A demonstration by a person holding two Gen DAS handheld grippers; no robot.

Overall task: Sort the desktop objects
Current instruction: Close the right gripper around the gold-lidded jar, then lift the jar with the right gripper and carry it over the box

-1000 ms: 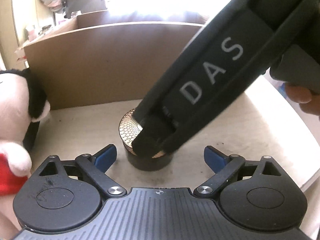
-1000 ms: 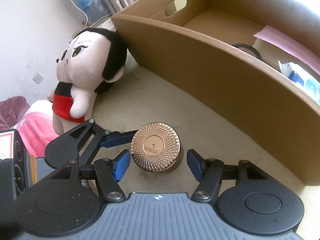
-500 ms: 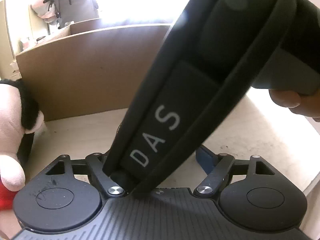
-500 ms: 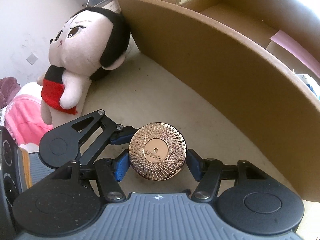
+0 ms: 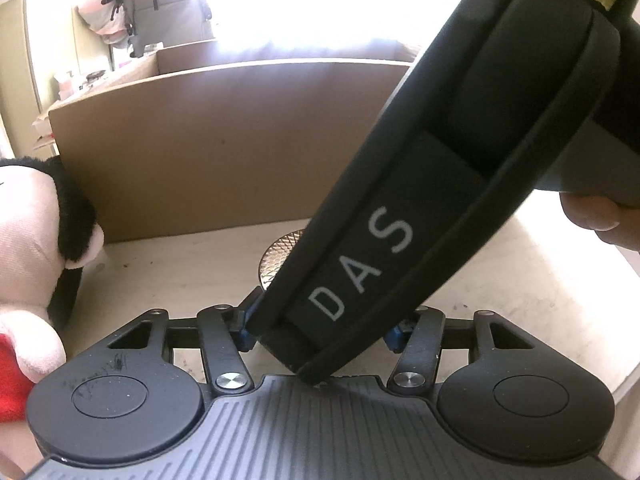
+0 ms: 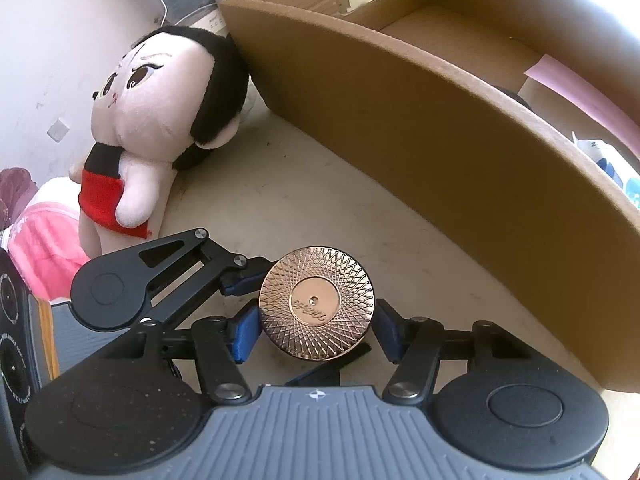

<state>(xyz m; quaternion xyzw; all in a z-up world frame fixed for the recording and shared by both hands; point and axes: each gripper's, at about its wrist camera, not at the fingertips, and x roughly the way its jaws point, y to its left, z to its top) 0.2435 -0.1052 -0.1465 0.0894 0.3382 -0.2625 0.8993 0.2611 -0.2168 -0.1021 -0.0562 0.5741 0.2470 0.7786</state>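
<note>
Clamping the gold-lidded round jar between blue pads, right claw; lid face up, axis upright, low over desk. Left claw beside it, grip unclear. Beyond: plush doll, cardboard box.

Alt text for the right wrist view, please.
The right claw grips a round gold-lidded jar on the table. The left claw touches the jar too. A doll leans by a cardboard box.
</note>
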